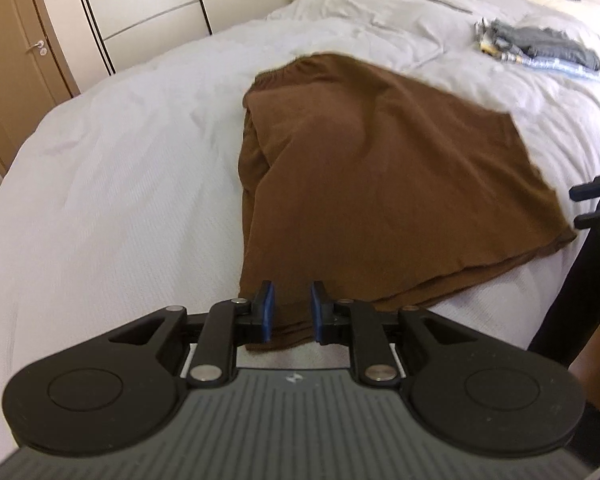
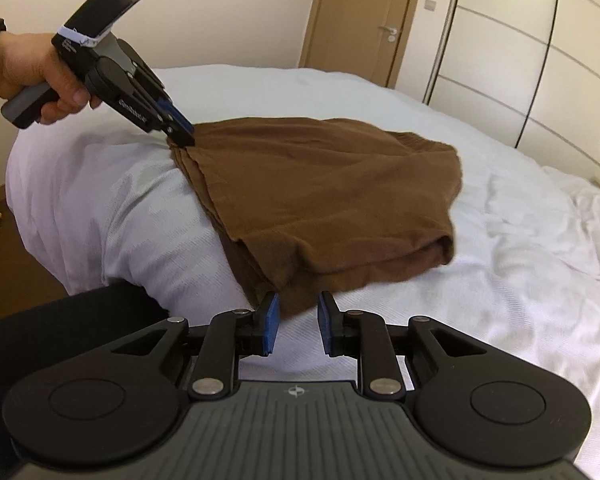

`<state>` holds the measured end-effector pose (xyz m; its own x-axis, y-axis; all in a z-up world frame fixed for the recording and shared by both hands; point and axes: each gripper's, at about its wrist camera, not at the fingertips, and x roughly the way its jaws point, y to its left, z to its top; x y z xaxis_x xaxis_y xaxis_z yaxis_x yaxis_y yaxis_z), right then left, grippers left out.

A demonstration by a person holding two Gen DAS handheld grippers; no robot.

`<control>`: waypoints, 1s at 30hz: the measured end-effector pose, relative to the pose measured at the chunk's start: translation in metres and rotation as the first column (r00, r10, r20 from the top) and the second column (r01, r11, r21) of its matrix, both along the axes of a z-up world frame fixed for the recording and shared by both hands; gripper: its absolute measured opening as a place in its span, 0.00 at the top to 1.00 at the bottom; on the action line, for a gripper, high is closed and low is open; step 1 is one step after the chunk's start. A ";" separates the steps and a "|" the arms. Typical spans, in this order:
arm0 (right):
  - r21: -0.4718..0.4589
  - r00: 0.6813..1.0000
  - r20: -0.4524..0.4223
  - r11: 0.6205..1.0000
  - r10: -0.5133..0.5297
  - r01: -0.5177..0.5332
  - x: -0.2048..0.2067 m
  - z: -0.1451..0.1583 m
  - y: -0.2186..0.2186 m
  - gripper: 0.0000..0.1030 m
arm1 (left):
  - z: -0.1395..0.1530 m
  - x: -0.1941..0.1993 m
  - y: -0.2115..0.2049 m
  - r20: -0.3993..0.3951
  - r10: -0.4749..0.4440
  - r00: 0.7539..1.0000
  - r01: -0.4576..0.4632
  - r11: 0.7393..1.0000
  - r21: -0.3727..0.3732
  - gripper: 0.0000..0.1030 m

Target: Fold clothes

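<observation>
A bed (image 1: 120, 168) covered in white bedding is seen filling most of both views, with a wooden door (image 2: 348, 20) and pale wardrobe panels (image 2: 540, 60) shown behind it.

A brown garment (image 1: 380, 168), folded over on itself in layers, is laid on the bed; it occupies the centre and right of the left wrist view and the centre of the right wrist view (image 2: 320, 192), its near edge lying close to the bed's edge.

A small pile of folded grey and patterned clothes (image 1: 540, 50) is seen at the upper right of the left wrist view, well apart from the brown garment.

The left claw (image 1: 293, 312) is shown at the lower centre of its own view, its blue pads parted with the garment's near corner lying between them; no pressing of the pads on the cloth is seen, so it is taken as released. In the right wrist view the same claw (image 2: 182, 134) is seen at upper left, held by a hand (image 2: 32, 72), its tips at the garment's far corner.

The right claw (image 2: 298, 326) is seen at the lower centre of its view, released, its pads apart with the garment's nearest corner just beyond and between them, untouched. Its fingertips (image 1: 592, 204) are glimpsed at the right edge of the left wrist view.
</observation>
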<state>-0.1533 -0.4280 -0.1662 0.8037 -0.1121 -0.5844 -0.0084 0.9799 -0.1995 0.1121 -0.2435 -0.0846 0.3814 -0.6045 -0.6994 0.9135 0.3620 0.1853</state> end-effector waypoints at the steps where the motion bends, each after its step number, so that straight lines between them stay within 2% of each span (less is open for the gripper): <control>1: -0.013 1.000 0.001 1.000 -0.005 0.005 -0.003 0.000 -0.001 0.76 | 0.001 0.001 0.000 -0.006 0.003 1.000 -0.003 1.000 -0.008 0.83; 8: -0.018 1.000 0.009 1.000 0.021 -0.021 -0.002 0.001 0.000 0.75 | -0.012 0.004 -0.008 -0.014 0.007 1.000 -0.007 0.999 0.040 0.82; 15: 0.005 0.998 0.030 0.998 0.056 -0.056 0.022 0.000 0.010 0.75 | -0.015 0.004 -0.010 -0.018 0.009 1.000 -0.008 0.999 0.048 0.82; 17: 0.001 0.998 0.030 0.999 0.046 -0.046 0.028 -0.001 0.010 0.81 | -0.015 0.004 -0.009 -0.015 0.006 1.000 -0.005 0.999 0.048 0.82; 18: -0.003 0.999 0.030 0.999 0.040 -0.040 0.028 0.000 0.009 0.93 | -0.015 0.003 -0.009 -0.012 0.003 1.000 -0.003 0.999 0.048 0.82; 19: -0.003 0.999 0.031 0.999 0.032 -0.032 0.028 0.002 0.009 0.98 | -0.015 0.003 -0.008 -0.008 0.001 1.000 0.000 0.999 0.048 0.82; 23: -0.049 1.000 0.027 0.999 0.011 -0.009 0.015 0.014 0.013 1.00 | -0.016 0.001 -0.009 0.017 -0.017 1.000 0.016 0.998 0.058 0.82; 26: -0.021 1.000 -0.022 1.000 0.006 -0.007 0.006 0.016 0.017 1.00 | -0.017 0.000 -0.011 0.030 -0.028 0.999 0.026 0.998 0.065 0.82; 30: 0.039 1.000 -0.029 0.999 -0.001 0.002 0.002 0.009 0.016 1.00 | -0.012 0.000 -0.010 0.037 -0.041 0.998 0.039 0.997 0.068 0.82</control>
